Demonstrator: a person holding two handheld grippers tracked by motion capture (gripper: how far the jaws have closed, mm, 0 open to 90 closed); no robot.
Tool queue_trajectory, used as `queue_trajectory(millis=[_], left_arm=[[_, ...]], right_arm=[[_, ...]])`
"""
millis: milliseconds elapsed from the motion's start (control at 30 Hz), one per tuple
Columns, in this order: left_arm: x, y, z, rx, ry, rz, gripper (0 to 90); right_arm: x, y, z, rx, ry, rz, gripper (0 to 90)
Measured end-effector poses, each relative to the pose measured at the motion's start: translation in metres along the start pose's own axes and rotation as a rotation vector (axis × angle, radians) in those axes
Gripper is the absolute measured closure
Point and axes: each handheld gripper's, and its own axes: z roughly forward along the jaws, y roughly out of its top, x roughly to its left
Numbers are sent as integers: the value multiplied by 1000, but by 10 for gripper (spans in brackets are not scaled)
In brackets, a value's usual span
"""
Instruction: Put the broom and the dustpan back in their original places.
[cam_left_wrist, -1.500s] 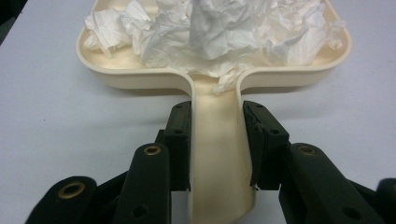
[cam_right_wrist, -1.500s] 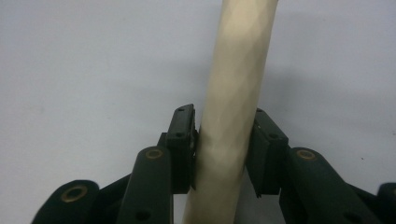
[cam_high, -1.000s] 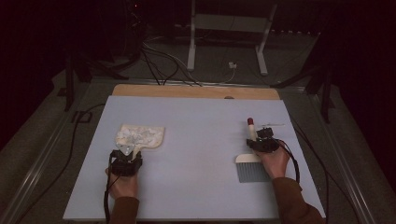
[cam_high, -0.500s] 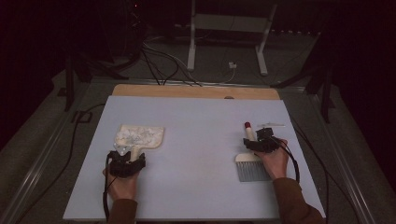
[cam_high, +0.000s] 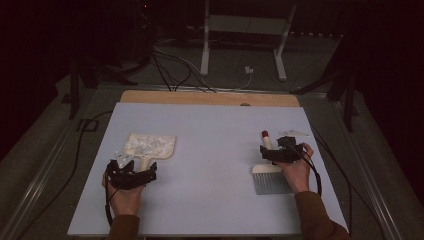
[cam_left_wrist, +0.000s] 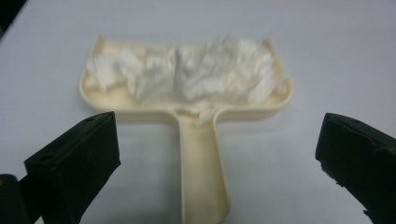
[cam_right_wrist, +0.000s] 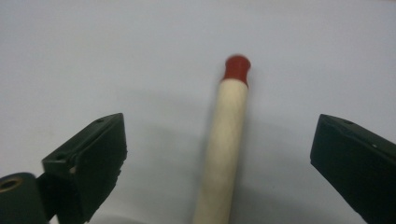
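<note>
Both sets of jaws stand wide apart w/ nothing held. The left gripper has the dustpan handle between its jaws; the cream dustpan, full of white crumpled paper, lies on the table just ahead. The right gripper straddles the brush handle w/ red tip; the brush head is near the hand. Prob. the step is approach before grasp; next, each must close on its handle. Both forearms come from the near edge, hands low over the table.
</note>
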Motion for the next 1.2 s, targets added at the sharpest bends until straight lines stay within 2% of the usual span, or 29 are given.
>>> queue_trajectory(millis=[100,200,367,500,600,700,867,967,1067,1200], left_arm=[[1,7,-8,-48,-21,5,4],[3,14,-14,-78,-49,29,4],[4,19,-24,-129,-127,59,4],[4,18,-28,-150,-180,89,4],[5,16,-30,-170,-215,105,4],[5,12,-31,-185,-235,117,4],[4,9,-35,-199,-264,125,4],[4,8,-38,-210,-278,127,4],[3,7,-41,-219,-292,132,4],[2,6,-43,-217,-294,130,4]], right_arm=[[0,2,-6,-26,27,1,18],[1,2,-13,-50,58,9,5],[6,0,-25,-96,102,6,0],[13,-4,-34,-142,124,-33,0],[19,-7,-42,-178,160,-60,0],[24,-12,-50,-213,205,-84,0],[31,-20,-58,-255,240,-122,0],[33,-25,-61,-274,249,-139,0],[33,-29,-65,-301,255,-130,0],[31,-35,-70,-314,227,-152,0]])
